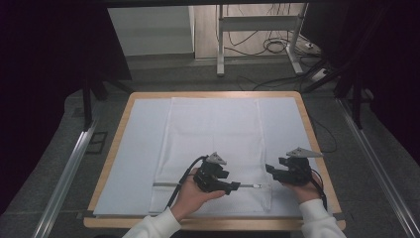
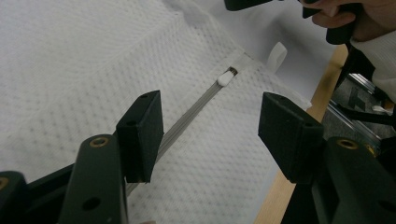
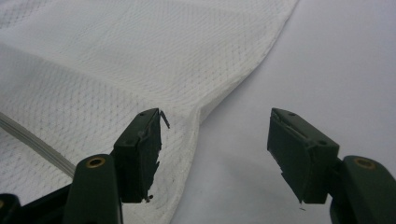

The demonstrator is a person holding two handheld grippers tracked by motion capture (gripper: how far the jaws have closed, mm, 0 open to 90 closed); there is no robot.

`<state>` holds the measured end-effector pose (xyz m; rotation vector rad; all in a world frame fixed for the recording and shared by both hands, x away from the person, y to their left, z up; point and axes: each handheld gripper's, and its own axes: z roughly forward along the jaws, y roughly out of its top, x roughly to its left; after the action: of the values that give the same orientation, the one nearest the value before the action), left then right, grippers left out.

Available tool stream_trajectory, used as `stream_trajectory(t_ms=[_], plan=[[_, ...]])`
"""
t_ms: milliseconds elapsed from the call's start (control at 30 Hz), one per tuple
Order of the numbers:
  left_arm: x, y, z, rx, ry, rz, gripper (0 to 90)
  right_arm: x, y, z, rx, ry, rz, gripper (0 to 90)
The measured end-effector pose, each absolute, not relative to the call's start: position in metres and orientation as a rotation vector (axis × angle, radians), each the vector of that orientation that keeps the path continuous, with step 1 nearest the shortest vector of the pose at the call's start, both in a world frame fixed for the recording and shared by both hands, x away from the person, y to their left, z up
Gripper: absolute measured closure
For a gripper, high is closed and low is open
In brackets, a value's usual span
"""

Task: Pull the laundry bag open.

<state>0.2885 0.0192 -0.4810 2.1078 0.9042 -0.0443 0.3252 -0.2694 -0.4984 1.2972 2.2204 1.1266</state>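
My left gripper [image 2: 210, 135] is wide open, jaws spread either side of the zipper [image 2: 191, 109], nothing pinched. The track runs up between them toward the upper right of the left gripper view, ending at the small white pull tab [image 2: 224, 78]. My right gripper [image 3: 215, 156] is open too, empty, one jaw over the mesh and the other over the bare mat, straddling the side edge of the mesh bag [image 3: 116, 70].

In the high view the bag [image 1: 213, 134] lies flat in the middle of the frame on the pale mat [image 1: 143, 148], zipper across its near end, low in the picture. The left gripper [image 1: 233, 187] sits on that line with the tab [image 1: 256, 186] just beyond its tips; the right gripper [image 1: 270, 168] hovers near the bag's right edge.

To do this well, I'd say pin the corner cloth with the right one first so the bag can't slide, then ease the left forward, close squarely on the tab itself, not the mesh, and pull along the track, low and straight.
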Motion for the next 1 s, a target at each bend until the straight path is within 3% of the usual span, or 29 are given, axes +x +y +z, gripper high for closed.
stream_trajectory(t_ms=[1000], plan=[[0.303,-0.021,-0.503,2.08,0.97,-0.211,43.8,0.332,-0.264,-0.499,1.268,2.236,1.104,34.1]])
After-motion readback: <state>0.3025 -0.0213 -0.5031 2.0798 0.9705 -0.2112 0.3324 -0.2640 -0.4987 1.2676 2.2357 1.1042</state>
